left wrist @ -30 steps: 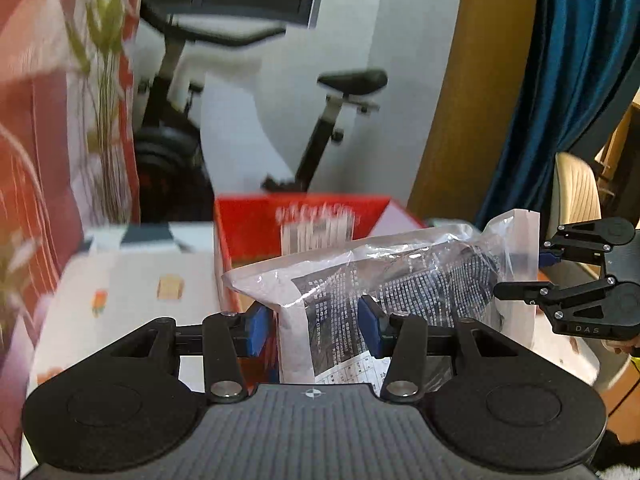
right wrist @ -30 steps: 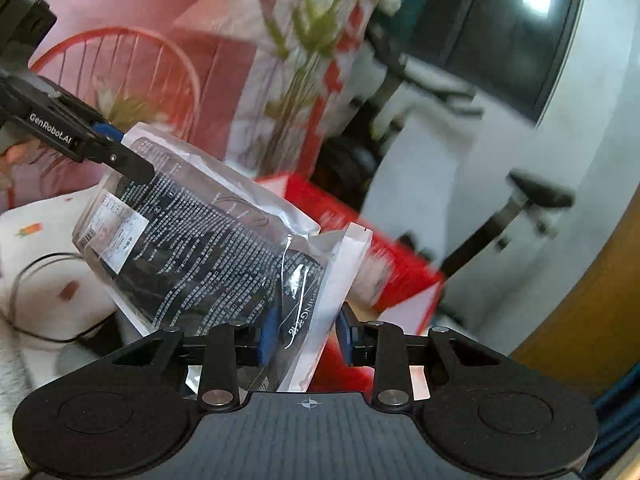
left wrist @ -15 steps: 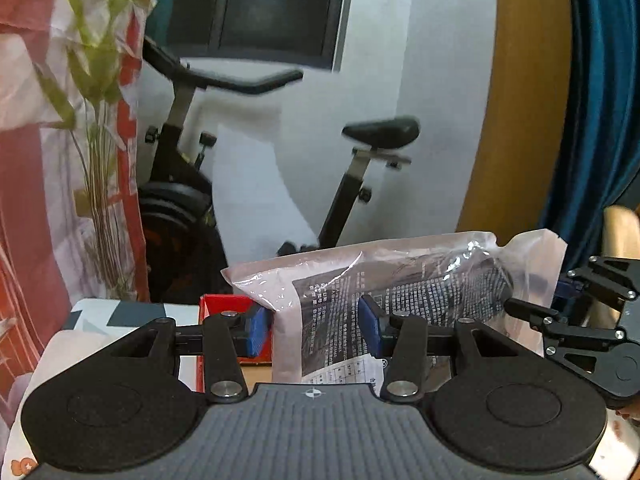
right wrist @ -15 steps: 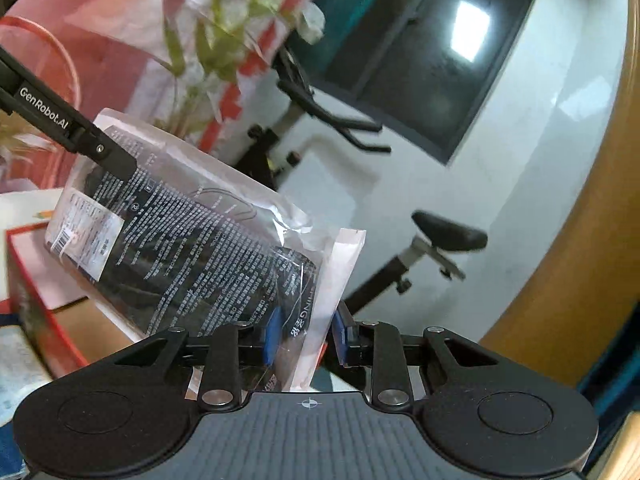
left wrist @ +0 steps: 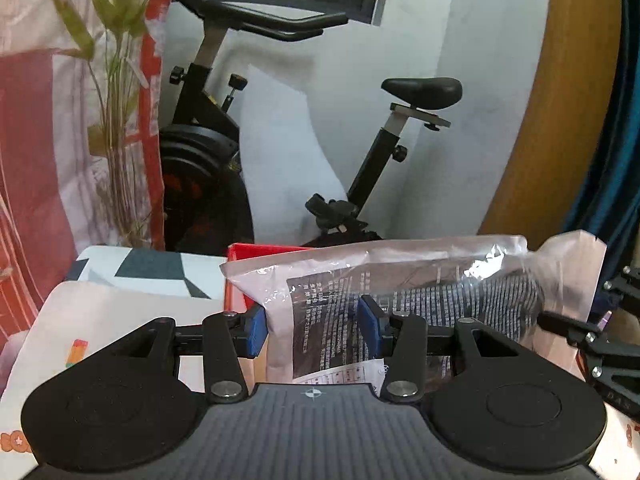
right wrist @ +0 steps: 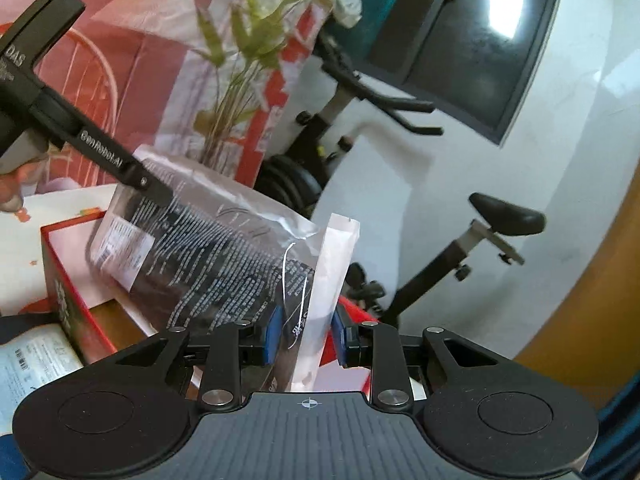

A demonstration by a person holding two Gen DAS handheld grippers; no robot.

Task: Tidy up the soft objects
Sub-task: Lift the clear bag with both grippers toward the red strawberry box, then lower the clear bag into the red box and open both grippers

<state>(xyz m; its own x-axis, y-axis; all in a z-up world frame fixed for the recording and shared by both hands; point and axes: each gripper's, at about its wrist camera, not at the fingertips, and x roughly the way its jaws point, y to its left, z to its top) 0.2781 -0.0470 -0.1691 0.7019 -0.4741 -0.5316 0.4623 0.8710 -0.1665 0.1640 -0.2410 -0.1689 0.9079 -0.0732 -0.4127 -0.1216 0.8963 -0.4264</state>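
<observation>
Two grippers, left gripper point(left wrist: 312, 326) and right gripper point(right wrist: 306, 338), each clamp one end of a slippery plastic packet point(right wrist: 208, 248); uneven pulling could slip it short of the red box point(right wrist: 64, 280) below.

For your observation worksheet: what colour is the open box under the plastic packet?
Red box, clearest in the right wrist view, beneath the plastic packet.

You had dim, warm indoor light, colours a bit noisy. Brightest spot was a white rectangular glare on the dark screen point(right wrist: 507, 8) in the right wrist view. The clear plastic bag point(left wrist: 404, 280) threw small specular glints. Fisheye bent the orange door edge point(left wrist: 532, 120) and vignetted the corners. Slight softness on the exercise bike point(right wrist: 360, 92) handlebars.
</observation>
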